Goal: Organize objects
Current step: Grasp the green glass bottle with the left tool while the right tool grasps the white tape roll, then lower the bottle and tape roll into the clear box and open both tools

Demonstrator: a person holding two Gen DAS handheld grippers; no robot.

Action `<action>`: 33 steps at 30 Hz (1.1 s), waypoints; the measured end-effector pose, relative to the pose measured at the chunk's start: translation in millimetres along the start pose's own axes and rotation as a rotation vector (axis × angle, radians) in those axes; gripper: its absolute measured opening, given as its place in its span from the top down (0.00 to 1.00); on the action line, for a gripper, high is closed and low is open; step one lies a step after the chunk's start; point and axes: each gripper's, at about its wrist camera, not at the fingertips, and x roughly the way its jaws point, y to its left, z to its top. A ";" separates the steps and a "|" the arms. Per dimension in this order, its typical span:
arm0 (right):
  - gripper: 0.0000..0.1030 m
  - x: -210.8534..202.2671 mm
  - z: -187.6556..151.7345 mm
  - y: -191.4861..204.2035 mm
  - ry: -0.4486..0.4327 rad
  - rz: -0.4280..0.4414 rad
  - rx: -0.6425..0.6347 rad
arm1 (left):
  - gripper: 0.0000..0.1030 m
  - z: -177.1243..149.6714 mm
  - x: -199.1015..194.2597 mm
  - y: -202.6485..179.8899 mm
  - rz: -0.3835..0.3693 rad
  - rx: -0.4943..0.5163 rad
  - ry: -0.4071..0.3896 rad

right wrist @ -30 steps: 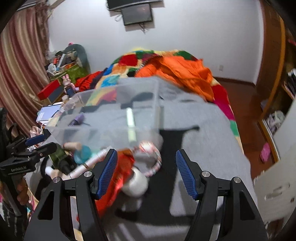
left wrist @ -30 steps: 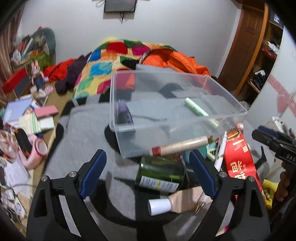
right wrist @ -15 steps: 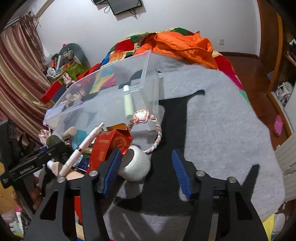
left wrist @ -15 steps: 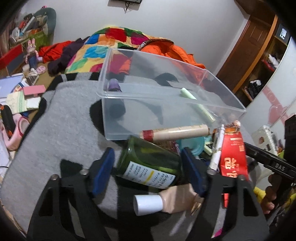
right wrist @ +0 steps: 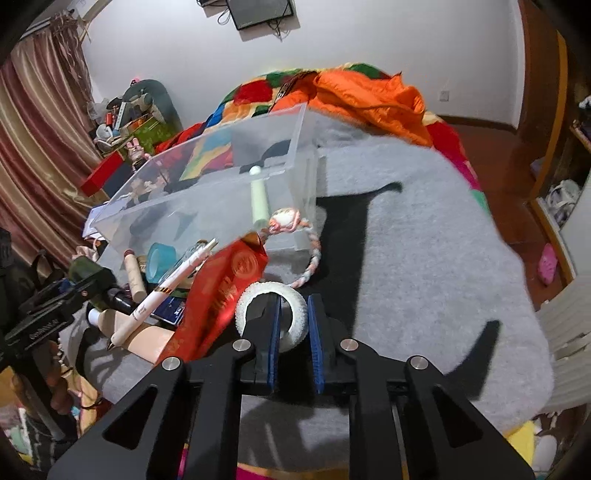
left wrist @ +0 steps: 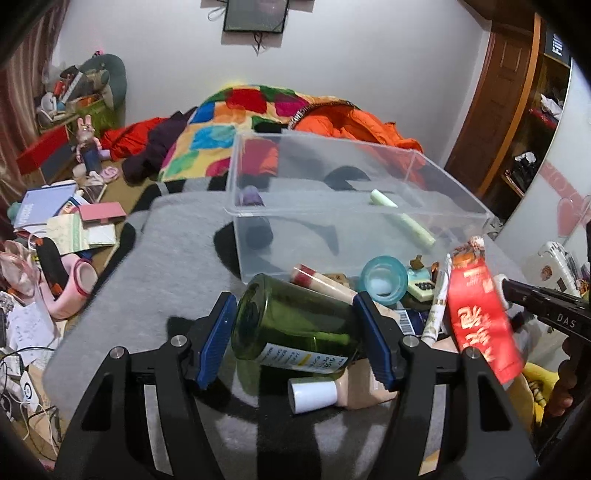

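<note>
Dark green glass bottle on its side, white label, white ring

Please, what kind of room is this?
Most likely a bedroom in a home: a bed with a patchwork quilt and grey blanket, a wall-mounted screen, and wooden shelves beside the door.

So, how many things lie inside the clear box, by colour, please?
Pale green tube: 1
Purple-capped dark bottle: 1
Total inside the clear box: 2
</note>
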 end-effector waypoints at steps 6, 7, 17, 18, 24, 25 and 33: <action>0.87 -20.7 11.5 -1.0 -0.067 -0.001 0.000 | 0.37 10.9 -16.3 3.5 0.007 -0.009 -0.052; 0.87 -23.6 14.2 -0.4 -0.079 -0.001 -0.002 | 0.37 12.9 -18.1 3.0 0.007 -0.008 -0.059; 0.87 -38.6 47.0 19.6 -0.190 0.020 -0.060 | 0.37 43.6 -35.5 -4.1 -0.005 0.009 -0.147; 0.87 -38.8 51.7 21.9 -0.201 0.021 -0.068 | 0.37 47.5 -36.1 -4.8 -0.007 0.011 -0.154; 0.87 -34.6 76.7 32.9 -0.243 0.036 -0.099 | 0.37 69.2 -32.7 -9.4 -0.013 0.011 -0.186; 0.87 -32.6 79.8 35.0 -0.245 0.038 -0.105 | 0.37 73.1 -30.9 -9.5 -0.013 0.011 -0.187; 0.87 -5.0 99.7 51.9 -0.215 0.061 -0.155 | 0.37 94.8 2.8 -12.7 -0.011 0.015 -0.141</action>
